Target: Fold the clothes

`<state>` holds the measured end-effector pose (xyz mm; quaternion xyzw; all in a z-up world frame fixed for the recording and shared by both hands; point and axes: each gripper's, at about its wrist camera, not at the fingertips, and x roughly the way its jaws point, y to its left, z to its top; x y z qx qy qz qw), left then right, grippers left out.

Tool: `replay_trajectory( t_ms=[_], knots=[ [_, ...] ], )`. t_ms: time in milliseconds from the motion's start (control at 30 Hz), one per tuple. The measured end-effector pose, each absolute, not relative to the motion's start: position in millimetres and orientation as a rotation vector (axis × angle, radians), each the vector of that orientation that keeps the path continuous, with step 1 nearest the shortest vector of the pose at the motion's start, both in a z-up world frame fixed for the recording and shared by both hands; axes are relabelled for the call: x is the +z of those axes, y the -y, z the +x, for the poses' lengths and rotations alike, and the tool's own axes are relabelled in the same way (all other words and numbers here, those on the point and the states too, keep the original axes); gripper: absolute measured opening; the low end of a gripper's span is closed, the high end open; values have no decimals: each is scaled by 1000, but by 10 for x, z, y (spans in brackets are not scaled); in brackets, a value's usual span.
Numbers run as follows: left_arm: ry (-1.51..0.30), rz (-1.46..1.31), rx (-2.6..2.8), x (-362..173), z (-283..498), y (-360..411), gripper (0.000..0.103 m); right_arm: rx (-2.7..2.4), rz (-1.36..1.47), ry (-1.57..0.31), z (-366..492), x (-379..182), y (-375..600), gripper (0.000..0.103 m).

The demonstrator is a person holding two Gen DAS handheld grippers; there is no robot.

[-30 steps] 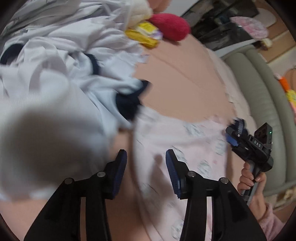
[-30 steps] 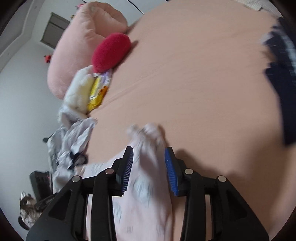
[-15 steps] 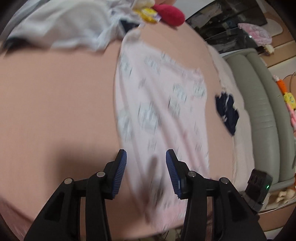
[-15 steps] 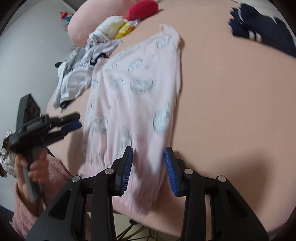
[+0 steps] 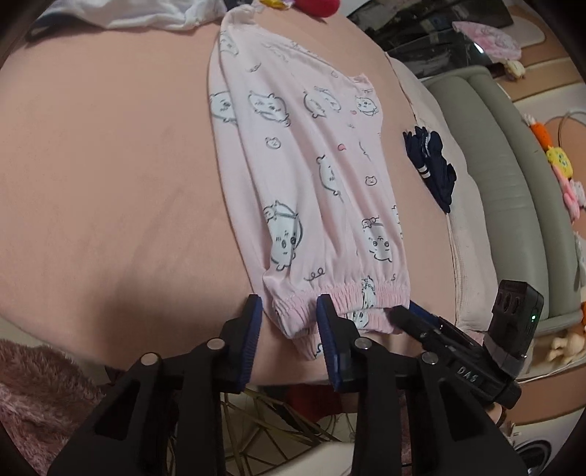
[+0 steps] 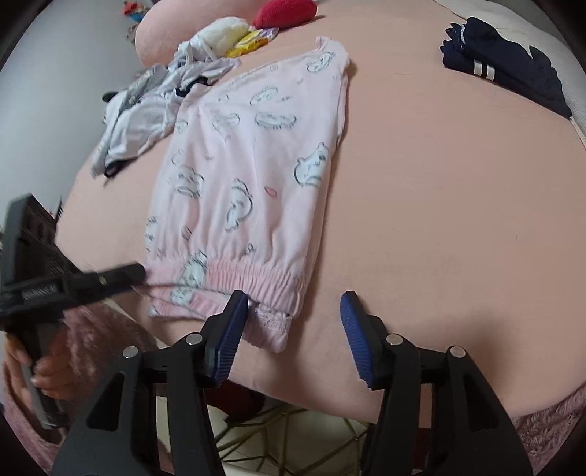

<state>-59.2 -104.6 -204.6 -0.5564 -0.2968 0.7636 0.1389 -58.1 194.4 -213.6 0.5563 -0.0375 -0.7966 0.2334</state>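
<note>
Pink pants (image 5: 311, 164) with a cartoon print lie flat on the pink bed (image 5: 110, 183), waistband at the near edge. My left gripper (image 5: 289, 322) has its jaws narrowed around the waistband's left corner, which fills the gap between them. In the right wrist view the pants (image 6: 249, 164) stretch away, and the left gripper (image 6: 141, 272) touches the waistband's left end. My right gripper (image 6: 291, 315) stands wide open over the waistband's right corner, which lies loose beside its left finger. From the left wrist view, the right gripper (image 5: 406, 313) sits at that corner.
A folded navy garment (image 6: 512, 77) lies at the bed's far right. A heap of white and grey clothes (image 6: 146, 106) and a red plush (image 6: 285, 12) lie at the far left. A grey-green sofa (image 5: 512, 153) runs beside the bed. A hand (image 6: 40, 369) holds the left gripper.
The pants were dragged towards the near edge and now lie spread flat and still. The right gripper's jaws have widened and let go of the waistband; the left jaws have narrowed slightly.
</note>
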Motion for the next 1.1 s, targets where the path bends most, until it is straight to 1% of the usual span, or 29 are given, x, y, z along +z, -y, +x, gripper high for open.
replay_trajectory(
  t_ms=[67, 200, 267, 300, 333, 400, 500, 600, 633, 733, 767, 833, 867, 900, 967, 1033, 1100],
  knots=[
    [844, -1613, 2201, -2058, -614, 1020, 25, -2200, 1518, 85, -569, -2134, -1923, 54],
    [815, -1621, 2188, -2083, -660, 969, 25, -2194, 1508, 75, -518, -2063, -1949, 54],
    [800, -1625, 2181, -2096, -682, 943, 25, -2193, 1510, 30, -480, -2070, -1950, 54],
    [793, -1627, 2178, -2102, -693, 930, 20, -2204, 1524, -6, -482, -2096, -1924, 54],
    [775, -1628, 2189, -2101, -701, 909, 19, -2214, 1544, -48, -478, -2141, -1911, 55],
    [729, -1622, 2232, -2064, -693, 861, 14, -2223, 1543, -28, -481, -2148, -1906, 56],
    [703, -1539, 2284, -1864, -562, 862, 13, -2249, 1513, 10, -492, -2071, -1947, 56],
    [754, -1466, 2294, -1743, -414, 917, 12, -2328, 1467, 53, -514, -1989, -2038, 56],
    [773, -1462, 2281, -1745, -373, 937, 12, -2387, 1462, 53, -523, -1968, -2079, 56],
    [759, -1571, 2229, -1934, -427, 886, 13, -2474, 1491, 48, -626, -1992, -2134, 56],
    [750, -1612, 2210, -2004, -453, 862, 14, -2452, 1503, 93, -650, -2016, -2150, 56],
    [799, -1648, 2170, -2102, -494, 875, 20, -2405, 1525, 186, -696, -2064, -2181, 56],
    [829, -1648, 2153, -2113, -504, 900, 25, -2389, 1511, 207, -705, -2058, -2183, 56],
    [841, -1636, 2159, -2089, -499, 930, 35, -2375, 1482, 214, -722, -2033, -2155, 56],
    [864, -1613, 2212, -2056, -520, 1022, 43, -2362, 1428, 184, -802, -1997, -2051, 57],
    [894, -1592, 2269, -2032, -555, 1127, 43, -2349, 1402, 154, -886, -1975, -1955, 60],
    [925, -1569, 2326, -2008, -589, 1232, 43, -2306, 1462, 169, -951, -2081, -1907, 60]
  ],
)
